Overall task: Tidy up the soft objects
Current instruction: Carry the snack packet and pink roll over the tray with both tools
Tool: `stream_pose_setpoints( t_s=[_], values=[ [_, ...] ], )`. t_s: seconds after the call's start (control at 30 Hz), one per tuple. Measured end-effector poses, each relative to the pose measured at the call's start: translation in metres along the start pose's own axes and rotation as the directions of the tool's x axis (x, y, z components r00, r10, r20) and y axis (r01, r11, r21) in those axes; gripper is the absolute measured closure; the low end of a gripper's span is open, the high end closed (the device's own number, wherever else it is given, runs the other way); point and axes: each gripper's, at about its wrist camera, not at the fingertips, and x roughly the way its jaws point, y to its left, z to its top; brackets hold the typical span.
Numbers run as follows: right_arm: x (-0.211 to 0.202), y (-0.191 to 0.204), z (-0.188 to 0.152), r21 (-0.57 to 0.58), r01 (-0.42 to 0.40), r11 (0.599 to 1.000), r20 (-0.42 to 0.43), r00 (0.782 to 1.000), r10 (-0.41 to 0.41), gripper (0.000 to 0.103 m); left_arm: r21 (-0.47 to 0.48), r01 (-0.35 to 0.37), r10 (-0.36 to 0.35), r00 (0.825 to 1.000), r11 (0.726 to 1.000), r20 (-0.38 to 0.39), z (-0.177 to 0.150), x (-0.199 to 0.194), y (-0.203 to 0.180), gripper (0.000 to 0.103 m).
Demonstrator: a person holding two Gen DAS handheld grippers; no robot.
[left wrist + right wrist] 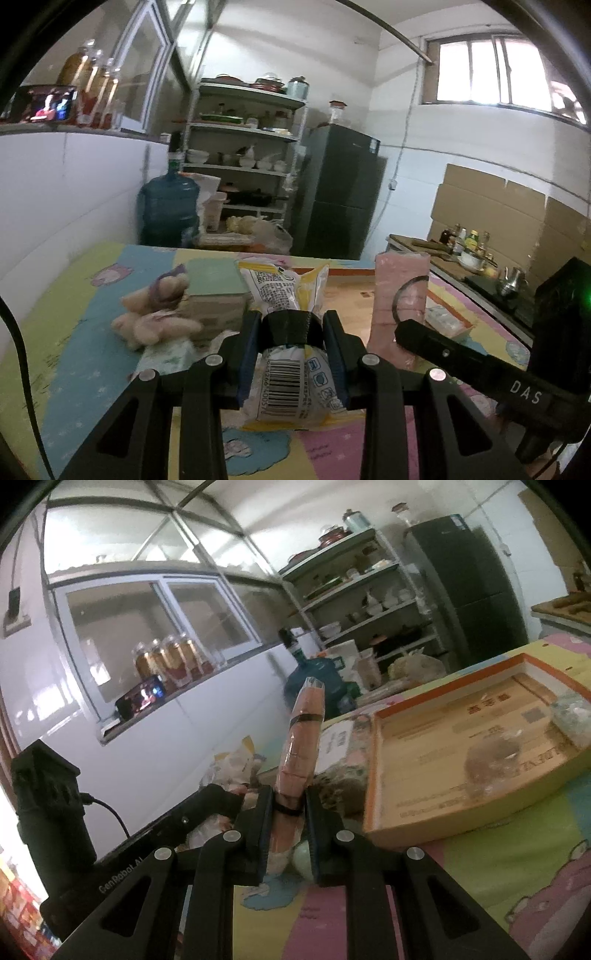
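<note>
Both claws are clamped on soft packs, left claw (291, 354) squeezing a yellow-white snack bag (284, 295), right claw (289, 834) pinching a pink pack (301, 746), lifted above the counter (517, 849) probably heading for the orange-rimmed box (373, 771).

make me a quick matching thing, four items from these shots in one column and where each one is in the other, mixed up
Things:
1. white and yellow plastic snack packet with a barcode
2. flat pink plastic-wrapped pack
3. beige plush toy
4. shallow orange-rimmed cardboard box lid

Places:
A. lying on the colourful play mat beside a green-topped box
B. clamped in the left tongs
C. open side up on the mat, a clear bag inside
D. clamped in the right tongs

Pairs: 1-B, 2-D, 3-A, 4-C
</note>
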Motion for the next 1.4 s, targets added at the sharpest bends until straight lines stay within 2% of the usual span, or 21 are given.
stream_pose_setpoints(
  t_s=[0.33, 0.7, 1.0, 1.2, 1.3, 1.4],
  values=[
    [-0.037, -0.047, 0.024, 0.056, 0.088, 0.995, 0.101, 0.991, -0.093, 0.086, 0.017, 0.075, -0.075, 0.997, 0.997, -0.01, 0.013, 0.032, -0.033, 0.068],
    [-0.07, -0.105, 0.039, 0.135, 0.171, 0.976, 0.167, 0.967, -0.192, 0.086, 0.026, 0.128, -0.126, 0.989, 0.991, -0.073, 0.021, 0.085, -0.072, 0.068],
    [-0.079, -0.151, 0.043, 0.194, 0.237, 0.952, 0.161, 0.949, -0.27, 0.086, 0.027, 0.135, -0.131, 0.984, 0.99, -0.123, 0.021, 0.127, -0.093, 0.068],
    [-0.073, -0.169, 0.046, 0.22, 0.242, 0.945, 0.134, 0.952, -0.275, 0.086, 0.021, 0.135, -0.129, 0.976, 0.991, -0.174, 0.019, 0.157, -0.1, 0.068],
    [-0.066, -0.177, 0.049, 0.232, 0.241, 0.942, 0.116, 0.955, -0.273, 0.086, 0.015, 0.133, -0.128, 0.972, 0.991, -0.197, 0.02, 0.17, -0.101, 0.076],
    [-0.06, -0.183, 0.053, 0.242, 0.234, 0.942, 0.101, 0.959, -0.264, 0.086, 0.023, 0.121, -0.114, 0.971, 0.992, -0.211, 0.021, 0.178, -0.103, 0.076]
  ],
)
